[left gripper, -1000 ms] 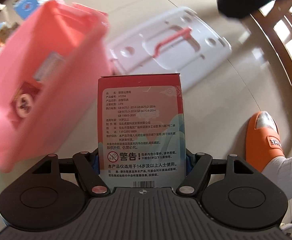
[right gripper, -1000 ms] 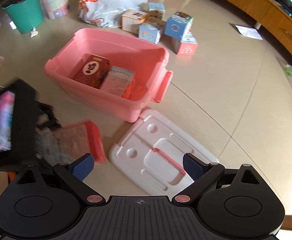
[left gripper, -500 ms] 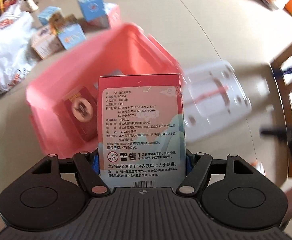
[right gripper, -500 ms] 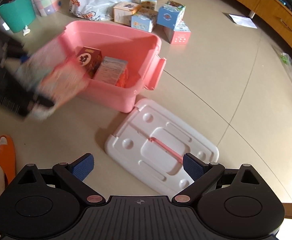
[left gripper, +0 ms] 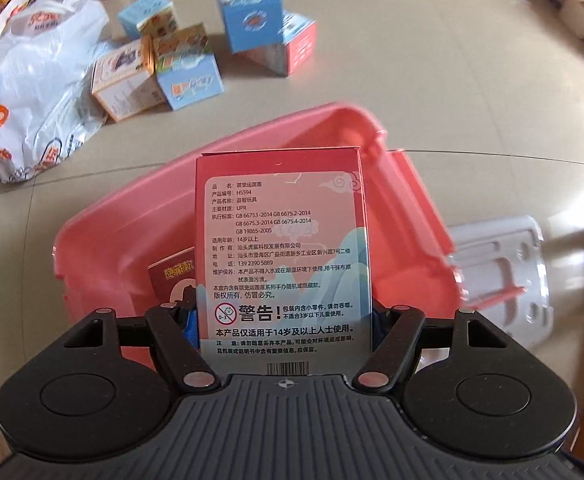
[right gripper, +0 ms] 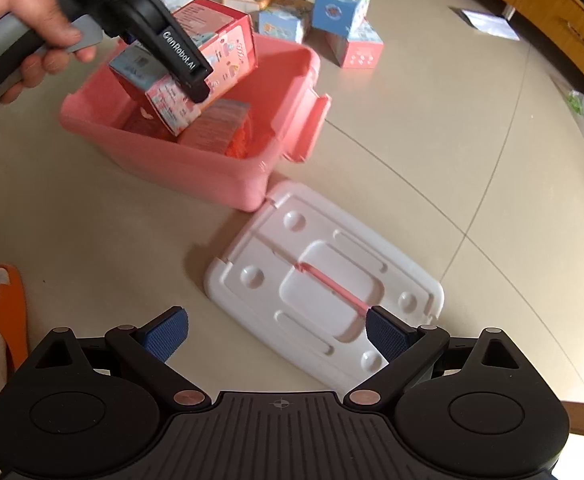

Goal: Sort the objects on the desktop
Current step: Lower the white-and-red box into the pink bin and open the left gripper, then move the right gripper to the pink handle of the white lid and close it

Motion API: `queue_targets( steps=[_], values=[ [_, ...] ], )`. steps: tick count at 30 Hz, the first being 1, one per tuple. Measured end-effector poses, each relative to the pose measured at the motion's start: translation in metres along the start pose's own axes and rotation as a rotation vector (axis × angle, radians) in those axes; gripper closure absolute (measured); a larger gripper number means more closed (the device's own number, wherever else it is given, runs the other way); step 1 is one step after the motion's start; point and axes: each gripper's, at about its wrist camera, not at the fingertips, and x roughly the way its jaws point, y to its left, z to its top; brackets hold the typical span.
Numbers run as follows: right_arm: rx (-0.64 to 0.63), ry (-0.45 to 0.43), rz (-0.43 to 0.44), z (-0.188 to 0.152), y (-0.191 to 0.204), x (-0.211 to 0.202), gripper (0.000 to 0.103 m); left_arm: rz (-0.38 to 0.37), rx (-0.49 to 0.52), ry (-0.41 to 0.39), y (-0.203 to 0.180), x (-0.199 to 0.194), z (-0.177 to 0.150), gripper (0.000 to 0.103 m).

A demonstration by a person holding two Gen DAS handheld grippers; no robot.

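My left gripper (left gripper: 282,320) is shut on a red toy box (left gripper: 284,256) with printed Chinese text. It holds the box tilted over the open pink bin (left gripper: 408,216). In the right wrist view the box (right gripper: 212,60) hangs above the bin (right gripper: 196,168), which holds a dark red box (left gripper: 170,276) and a pink box (right gripper: 216,128). My right gripper (right gripper: 278,332) is open and empty, above the white lid (right gripper: 324,284) lying on the floor.
Several small toy boxes (left gripper: 252,12) lie on the floor beyond the bin, also in the right wrist view (right gripper: 340,8). A white plastic bag (left gripper: 32,80) is at far left. An orange slipper (right gripper: 4,304) is at lower left. Wooden furniture (right gripper: 564,24) lines the right.
My left gripper has swung the red box from beside the bin to over its opening. My right gripper has stayed open above the lid.
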Motion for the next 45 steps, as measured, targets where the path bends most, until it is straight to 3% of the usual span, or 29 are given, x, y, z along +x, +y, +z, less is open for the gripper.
queue_targets(
  steps=[5, 18, 26, 31, 41, 45],
  values=[
    [0.004, 0.011, 0.006, -0.006, -0.003, 0.004, 0.009, -0.002, -0.067, 0.044, 0.003, 0.033, 0.002, 0.031],
    [-0.003, 0.018, 0.022, -0.01, -0.006, 0.007, 0.009, 0.008, -0.135, 0.081, 0.006, 0.058, -0.004, 0.029],
    [-0.01, 0.003, 0.0, -0.014, -0.008, 0.004, 0.008, 0.037, -0.176, 0.035, 0.012, 0.023, -0.009, 0.015],
    [-0.049, -0.023, -0.011, -0.016, -0.003, -0.002, 0.005, 0.047, -0.12, 0.019, 0.011, -0.011, -0.022, 0.012],
    [-0.145, -0.041, -0.029, -0.031, 0.015, -0.004, 0.004, 0.016, -0.137, -0.046, 0.023, -0.068, -0.076, 0.009],
    [-0.16, 0.007, -0.034, -0.033, 0.018, 0.007, 0.004, -0.03, -0.131, -0.037, 0.02, -0.079, -0.108, 0.009]
  ],
)
